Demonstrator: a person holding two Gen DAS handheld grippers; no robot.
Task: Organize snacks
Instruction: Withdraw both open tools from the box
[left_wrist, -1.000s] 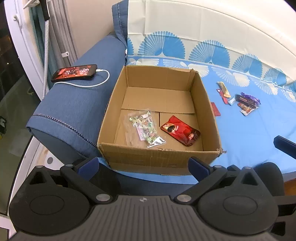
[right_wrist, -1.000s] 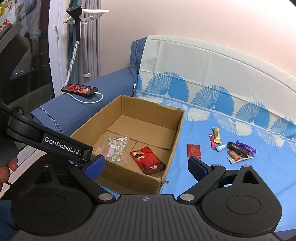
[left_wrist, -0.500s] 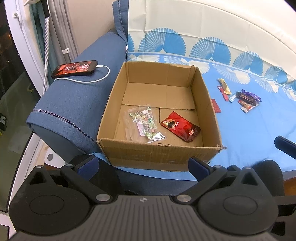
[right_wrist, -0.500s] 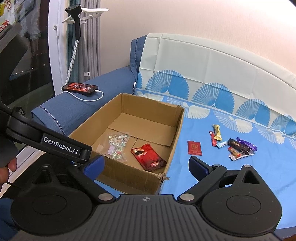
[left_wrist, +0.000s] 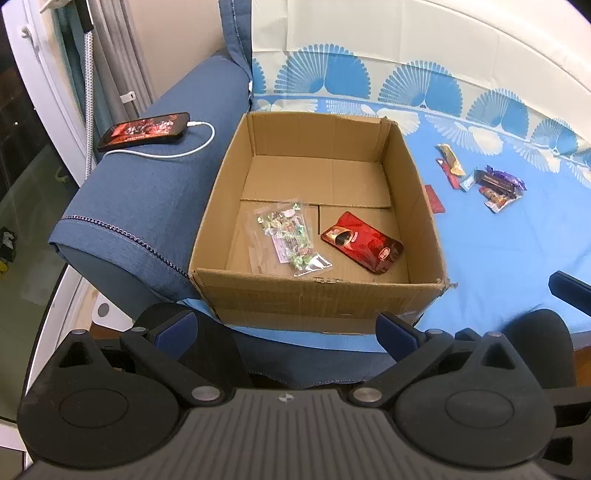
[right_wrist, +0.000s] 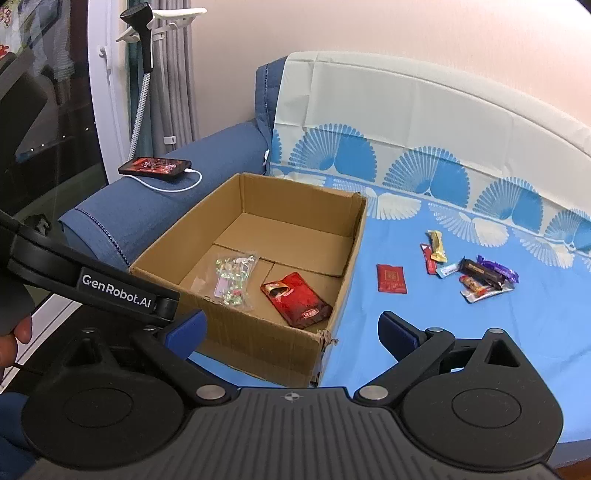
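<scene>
An open cardboard box (left_wrist: 317, 295) (right_wrist: 258, 343) sits on the blue sofa cover. Inside lie a clear bag of candies (left_wrist: 290, 236) (right_wrist: 234, 277) and a red pouch (left_wrist: 362, 247) (right_wrist: 295, 299). To its right on the cover lie a flat red packet (right_wrist: 390, 278) (left_wrist: 434, 198) and a cluster of small snack bars (right_wrist: 480, 275) (left_wrist: 487, 181). My left gripper (left_wrist: 286, 328) is open and empty, in front of the box's near wall. My right gripper (right_wrist: 291, 330) is open and empty, near the box's front right corner.
A phone (left_wrist: 146, 127) (right_wrist: 155, 167) with a white charging cable lies on the blue sofa armrest (left_wrist: 140, 199) left of the box. A glass door and a steamer hose stand further left. The sofa's front edge is just below the box.
Both grippers have drawn back and up a little from the box, so it sits slightly farther and higher in both views. Nothing was picked up or released.
</scene>
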